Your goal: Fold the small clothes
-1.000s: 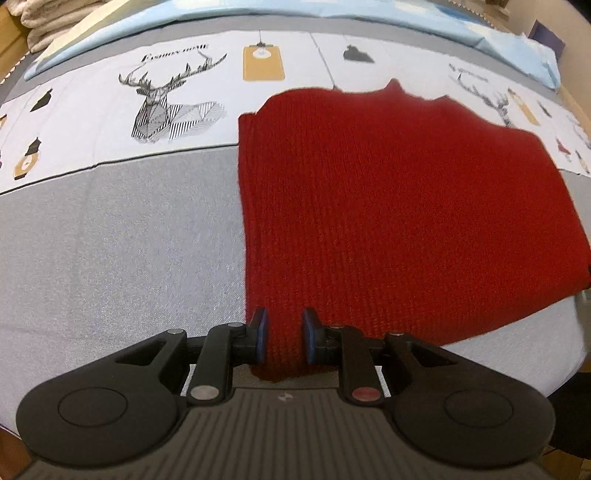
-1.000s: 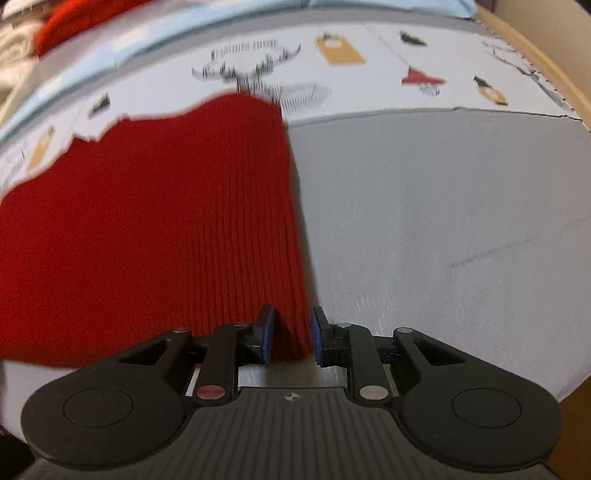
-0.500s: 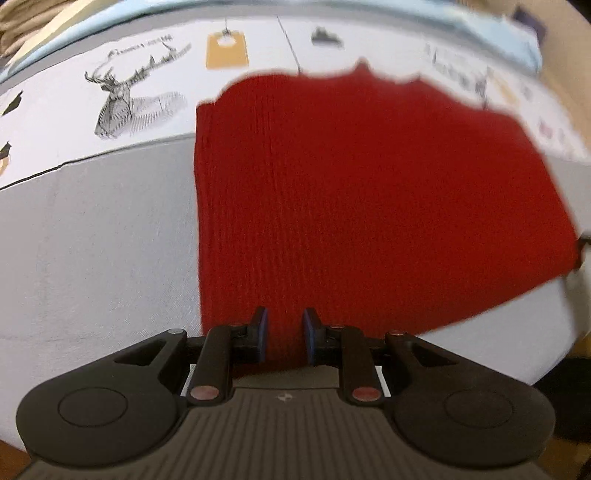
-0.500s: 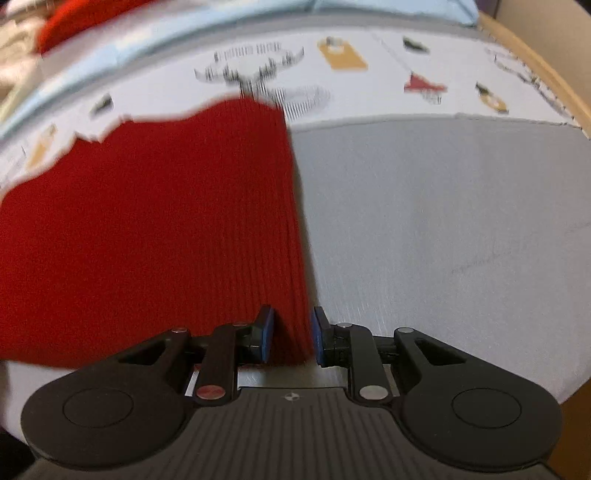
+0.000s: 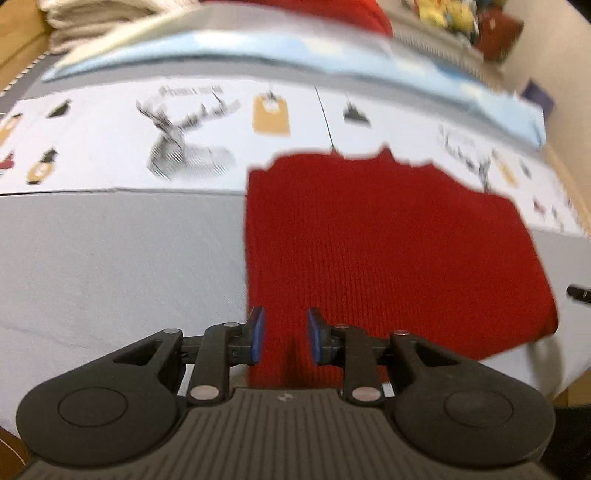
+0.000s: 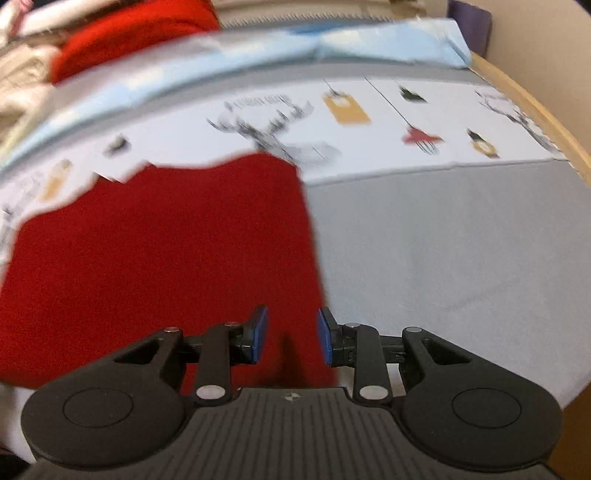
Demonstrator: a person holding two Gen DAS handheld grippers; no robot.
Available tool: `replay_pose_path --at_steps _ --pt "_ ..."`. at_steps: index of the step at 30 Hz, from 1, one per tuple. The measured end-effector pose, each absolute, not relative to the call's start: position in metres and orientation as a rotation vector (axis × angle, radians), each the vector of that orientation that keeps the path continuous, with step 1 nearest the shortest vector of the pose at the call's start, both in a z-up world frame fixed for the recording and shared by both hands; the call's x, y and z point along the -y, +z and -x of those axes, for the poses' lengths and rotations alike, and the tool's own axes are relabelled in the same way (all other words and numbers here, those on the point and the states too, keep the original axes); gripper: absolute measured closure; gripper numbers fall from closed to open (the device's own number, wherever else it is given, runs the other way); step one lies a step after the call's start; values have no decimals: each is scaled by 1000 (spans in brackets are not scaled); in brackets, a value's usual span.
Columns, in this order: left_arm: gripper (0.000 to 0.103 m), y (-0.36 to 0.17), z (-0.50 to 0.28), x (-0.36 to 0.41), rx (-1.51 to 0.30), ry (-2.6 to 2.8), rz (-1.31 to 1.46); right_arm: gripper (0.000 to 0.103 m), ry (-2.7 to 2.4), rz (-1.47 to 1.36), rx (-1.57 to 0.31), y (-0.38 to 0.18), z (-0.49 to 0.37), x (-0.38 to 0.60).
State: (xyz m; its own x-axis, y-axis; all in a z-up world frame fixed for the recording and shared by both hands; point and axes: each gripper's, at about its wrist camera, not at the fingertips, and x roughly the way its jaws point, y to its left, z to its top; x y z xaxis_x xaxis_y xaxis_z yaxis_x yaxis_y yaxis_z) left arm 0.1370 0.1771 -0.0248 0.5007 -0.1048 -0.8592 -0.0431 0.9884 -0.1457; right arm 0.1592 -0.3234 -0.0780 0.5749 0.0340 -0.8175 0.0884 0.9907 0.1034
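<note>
Your left gripper (image 5: 283,335) and right gripper (image 6: 291,335) each straddle a near corner of the one red knitted garment (image 5: 388,251). Both pairs of fingers are spreading, cloth between them but the blue pads clear of it. The garment lies flat on the bed cover (image 5: 110,266), stretching away from both grippers towards the printed band (image 5: 110,147), neither hand nearer. Count: one garment being folded, two grippers, another red item (image 6: 129,33) beyond.

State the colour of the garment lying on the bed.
Solid dark red rib knit garment, clearest in the left wrist view.
</note>
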Motion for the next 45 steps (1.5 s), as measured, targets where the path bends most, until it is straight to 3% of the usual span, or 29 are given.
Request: replay_pose_path --at_steps 9,10,12,20,25,31,45 --pt "76 0 -119 -253 -974 79 224 73 160 -130 -826 -50 -135 241" --pt "76 0 -117 -264 -970 95 235 76 181 -120 -810 -48 -131 228" --pt "76 2 -114 -281 -963 122 256 96 227 -102 -785 -49 -127 203" --pt "76 8 -99 -319 -941 184 311 96 483 81 -711 -62 -107 86" --pt "74 8 -99 -329 -940 209 324 84 626 231 -705 -84 -94 17" --pt "74 9 -98 -338 -933 225 342 54 732 364 -684 -109 -77 -41" --pt "73 5 -100 -344 -949 250 335 52 687 625 -685 -161 -77 -98"
